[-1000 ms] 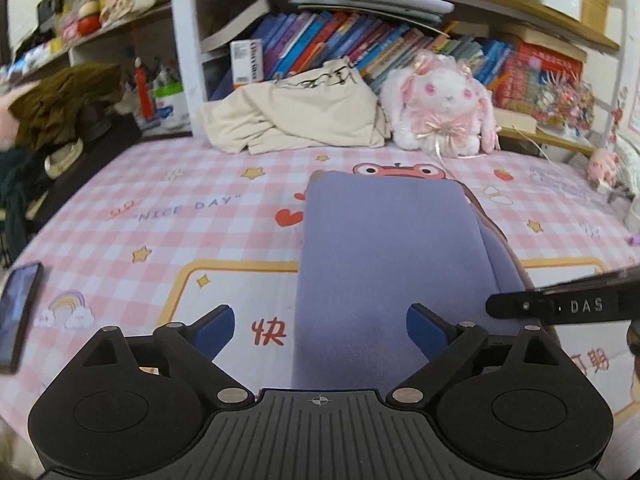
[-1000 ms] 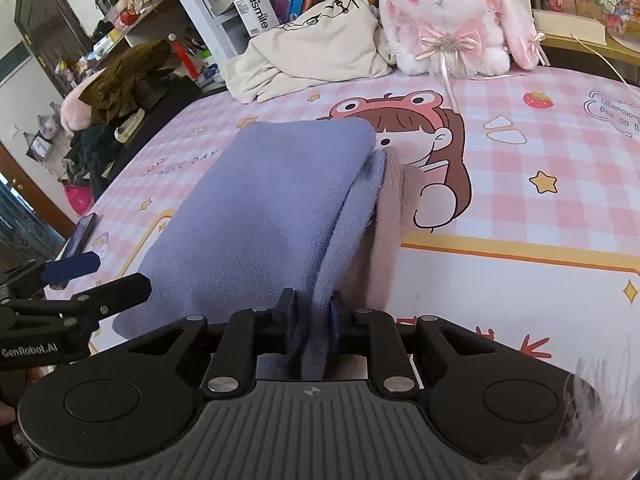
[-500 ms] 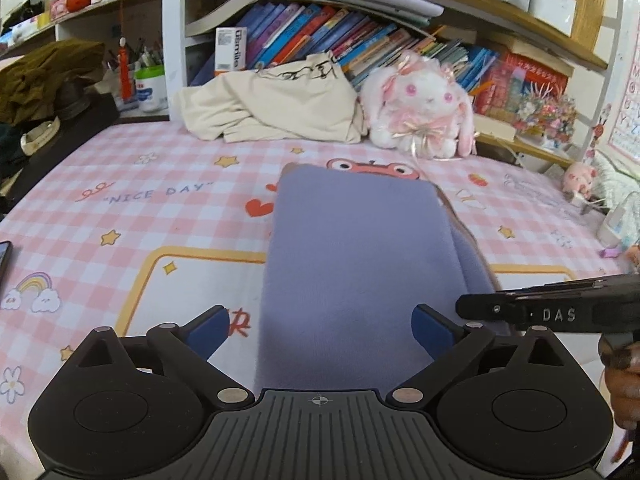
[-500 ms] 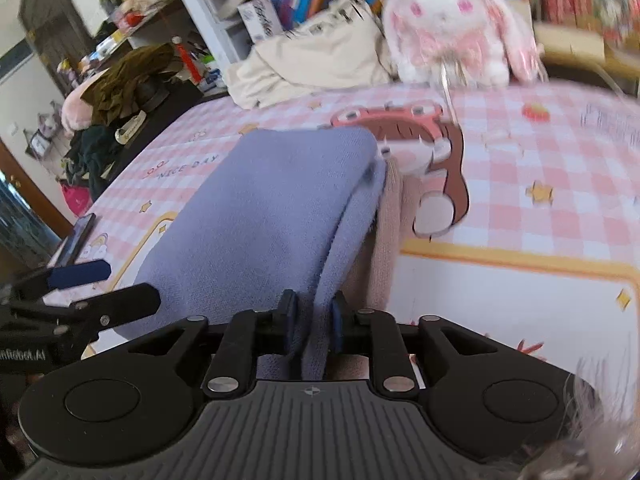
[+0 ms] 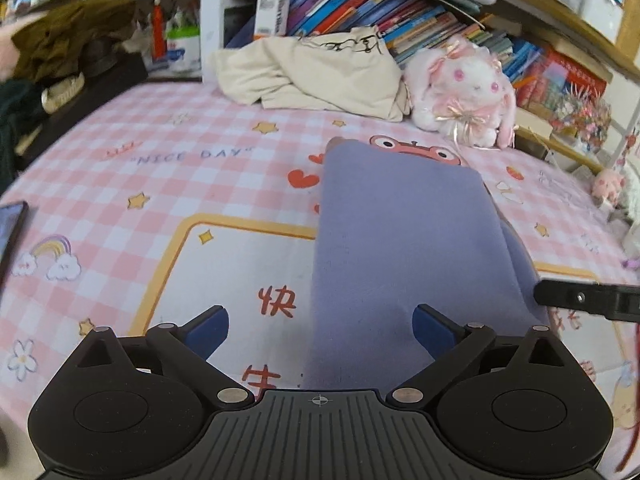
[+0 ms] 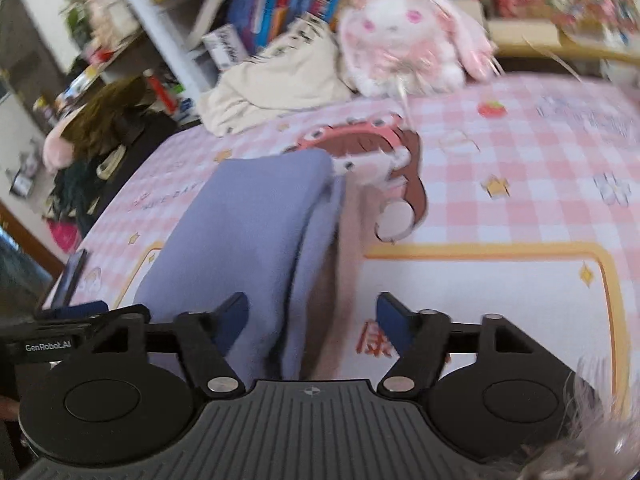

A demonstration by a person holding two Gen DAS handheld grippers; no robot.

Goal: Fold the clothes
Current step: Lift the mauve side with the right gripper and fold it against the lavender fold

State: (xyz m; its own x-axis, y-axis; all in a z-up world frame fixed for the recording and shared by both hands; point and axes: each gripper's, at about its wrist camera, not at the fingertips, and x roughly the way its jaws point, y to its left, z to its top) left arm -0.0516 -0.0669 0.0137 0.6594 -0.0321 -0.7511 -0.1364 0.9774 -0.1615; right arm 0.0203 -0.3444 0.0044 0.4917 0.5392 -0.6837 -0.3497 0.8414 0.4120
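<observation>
1. Garment (image 5: 404,248), purple and folded, lies on the pink checked sheet (image 5: 168,176) as before.
2. Right gripper (image 6: 312,320), clamped on its edge a second ago, is opening; cloth sits between unpressed jaws.
3. Left gripper (image 5: 320,324) stays open, empty.

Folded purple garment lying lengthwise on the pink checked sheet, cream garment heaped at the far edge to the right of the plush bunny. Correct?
One slip: the cream garment is heaped left of the plush bunny, as the left wrist view shows. The folded purple garment does lie lengthwise on the pink checked sheet.
</observation>
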